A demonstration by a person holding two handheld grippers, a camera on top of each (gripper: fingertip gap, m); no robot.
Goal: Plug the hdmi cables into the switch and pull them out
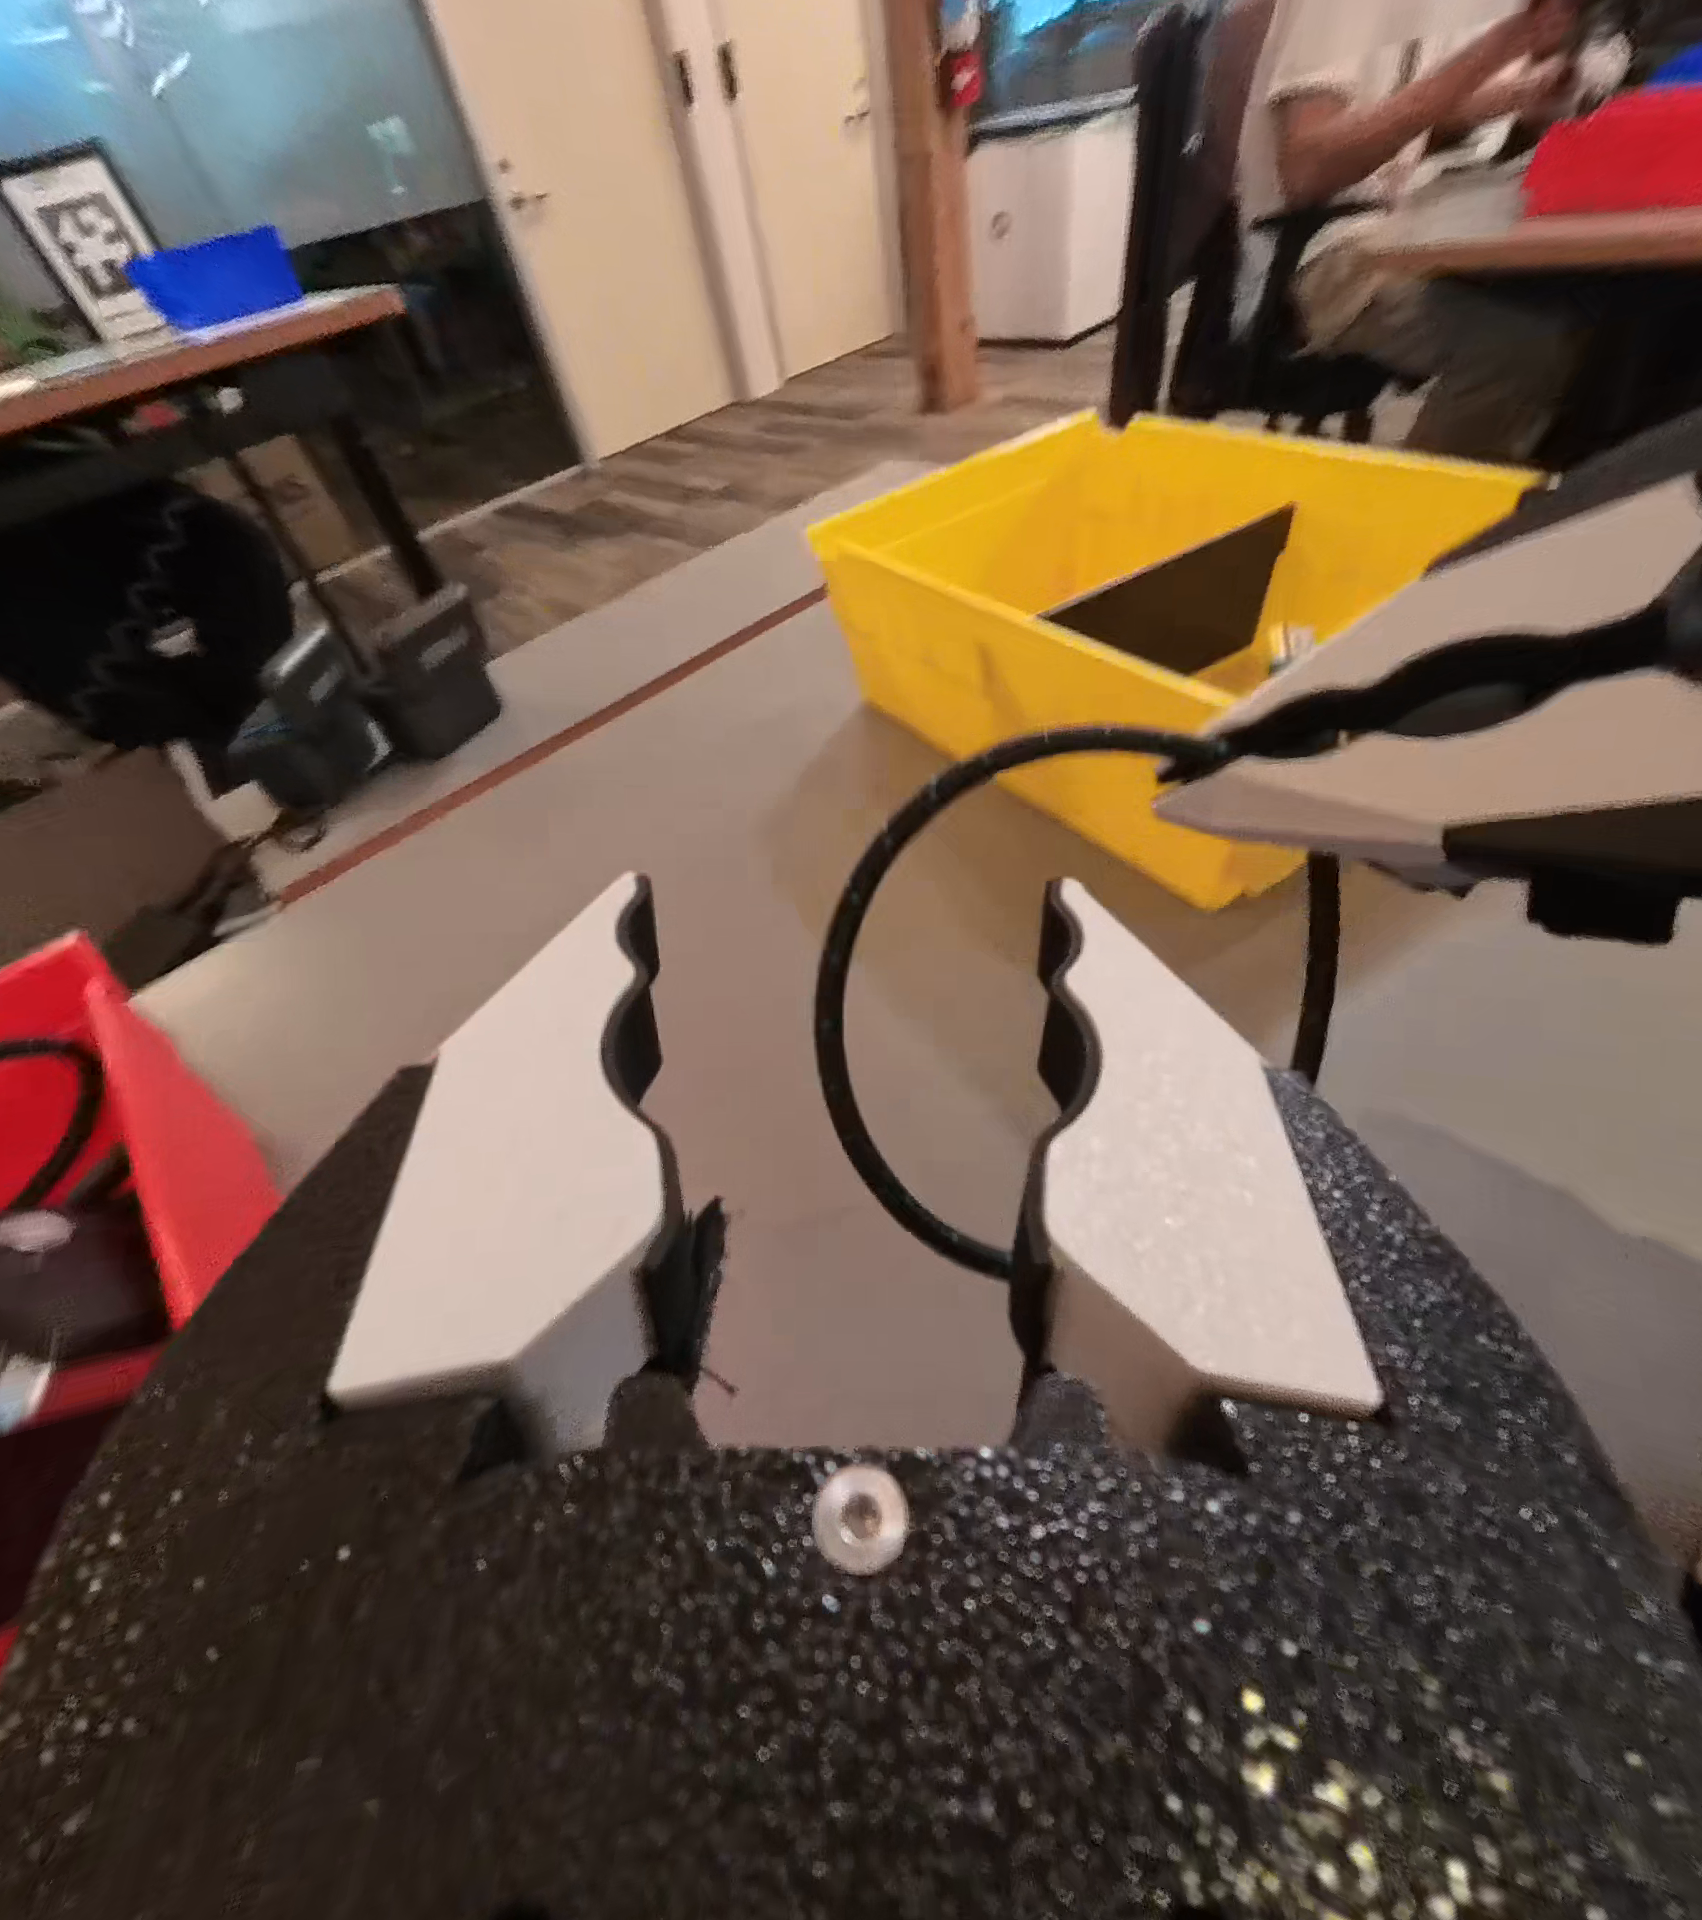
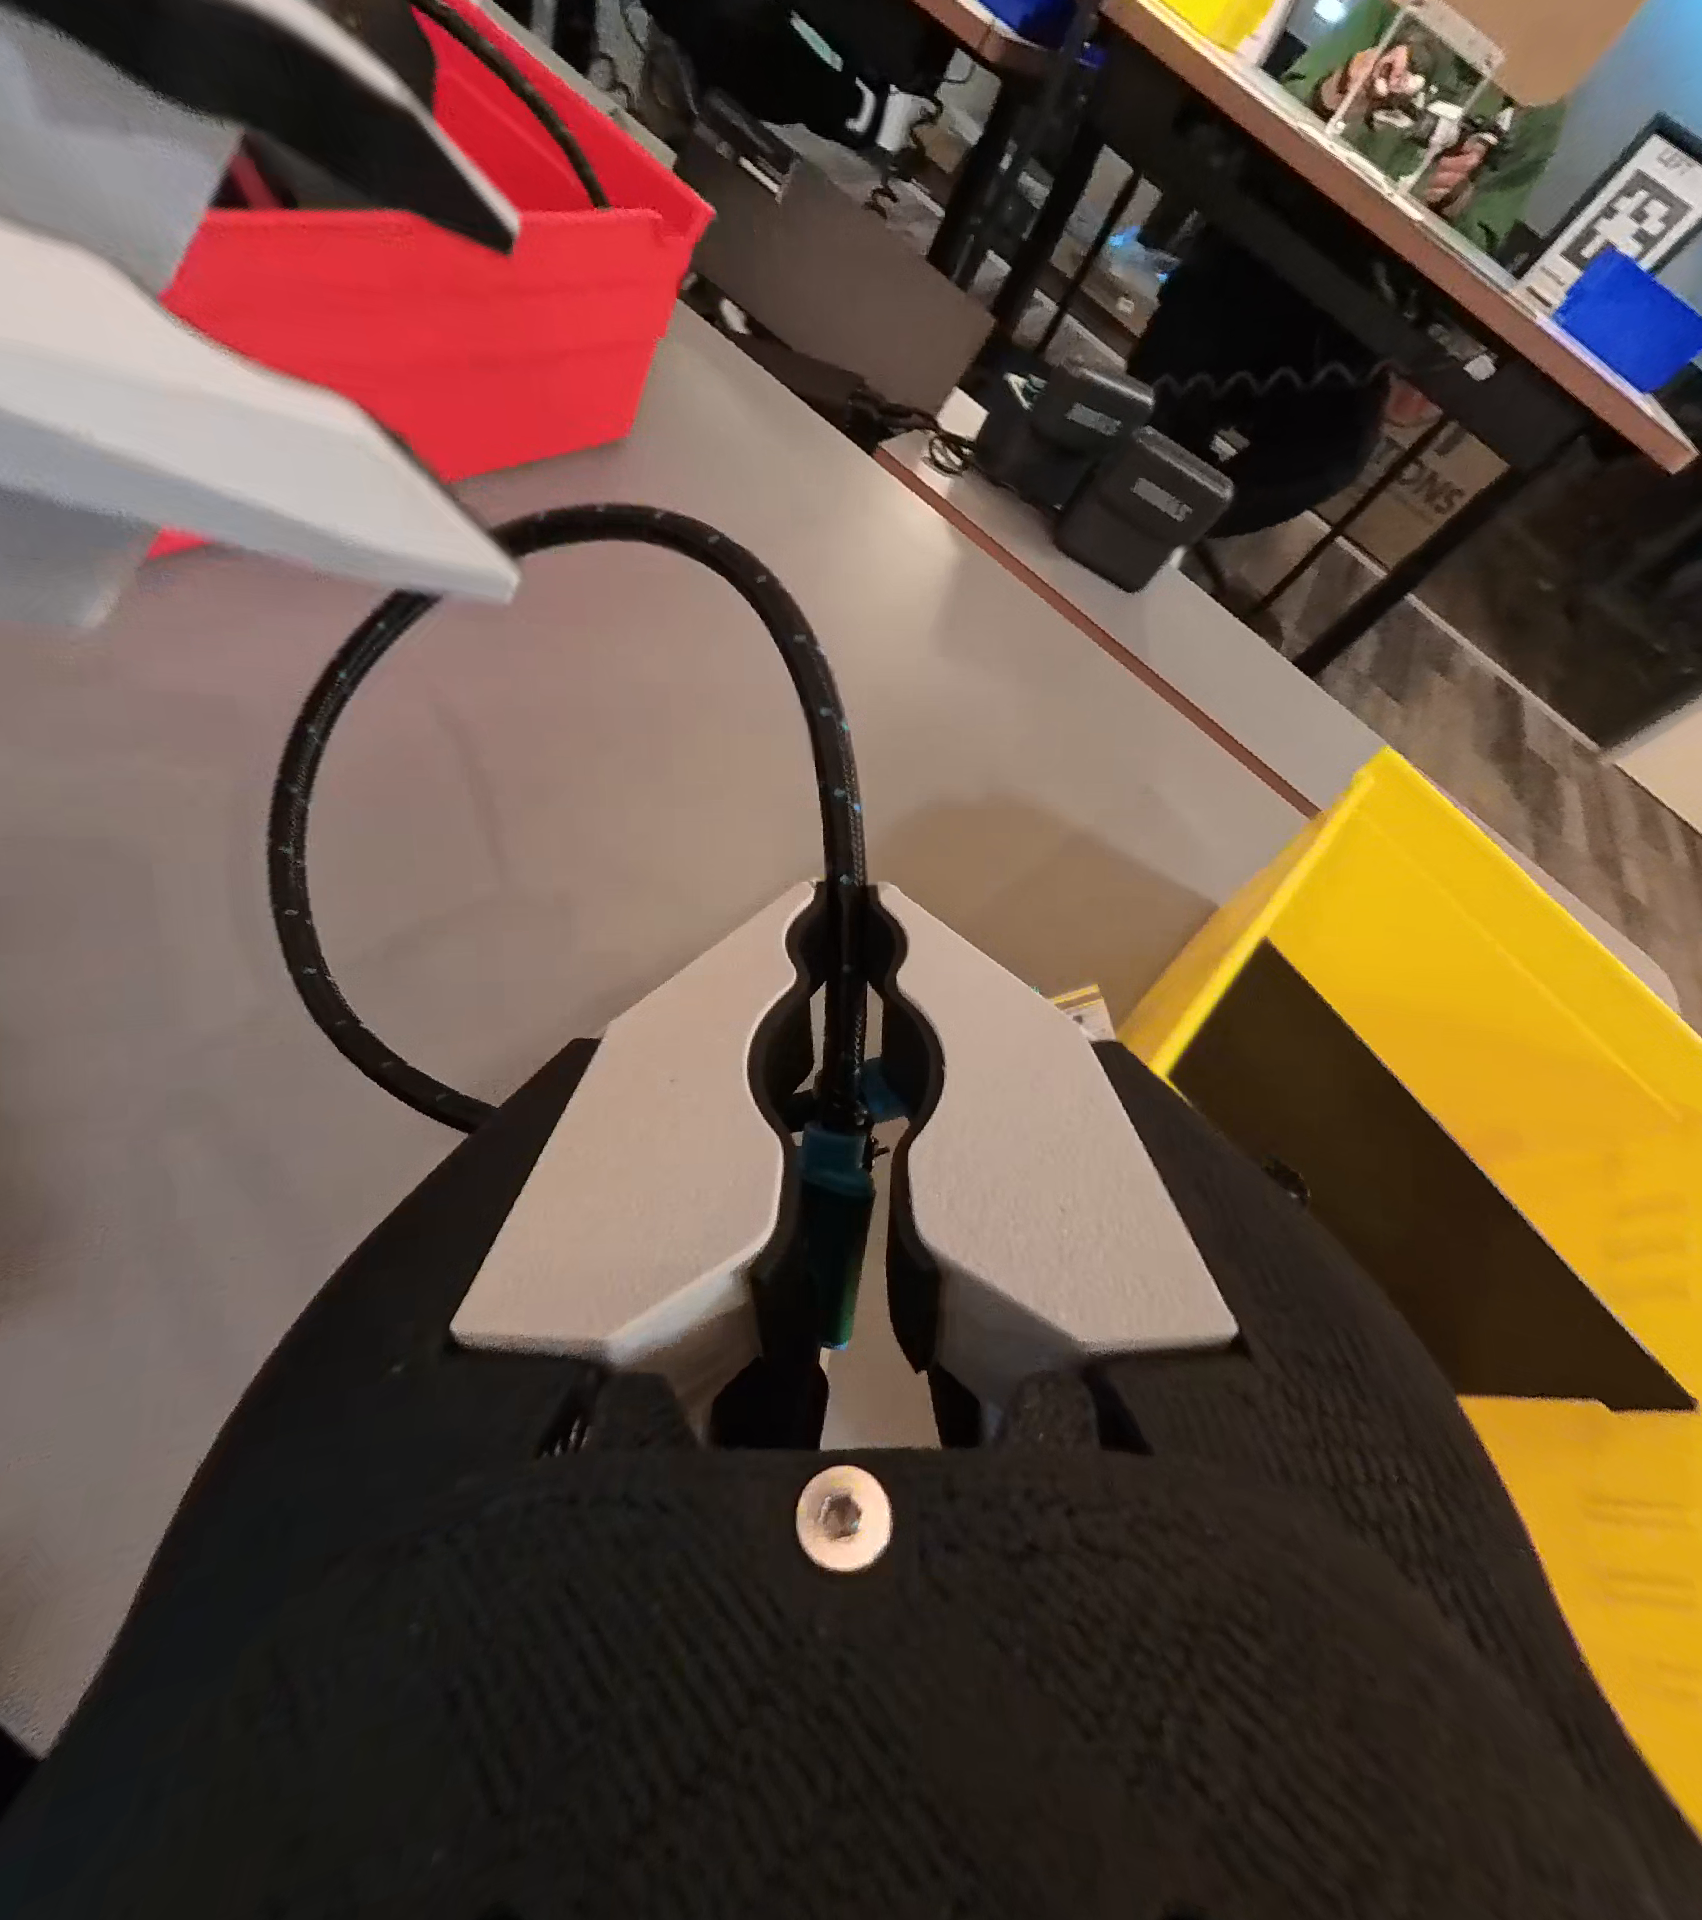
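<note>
At the left edge sits a red plastic bin with a dark cable coiled in it, near the left gripper, whose grey fingers stand wide apart over the grey tabletop, holding nothing. A black braided HDMI cable loops between them and runs up to the right gripper, its fingers pinched together on the cord just ahead of the teal-collared plug. Farther right stands a yellow plastic bin with a black divider. No switch is visible, so this looks like cable handling between pluggings; next, the free gripper probably needs to fetch the switch.
</note>
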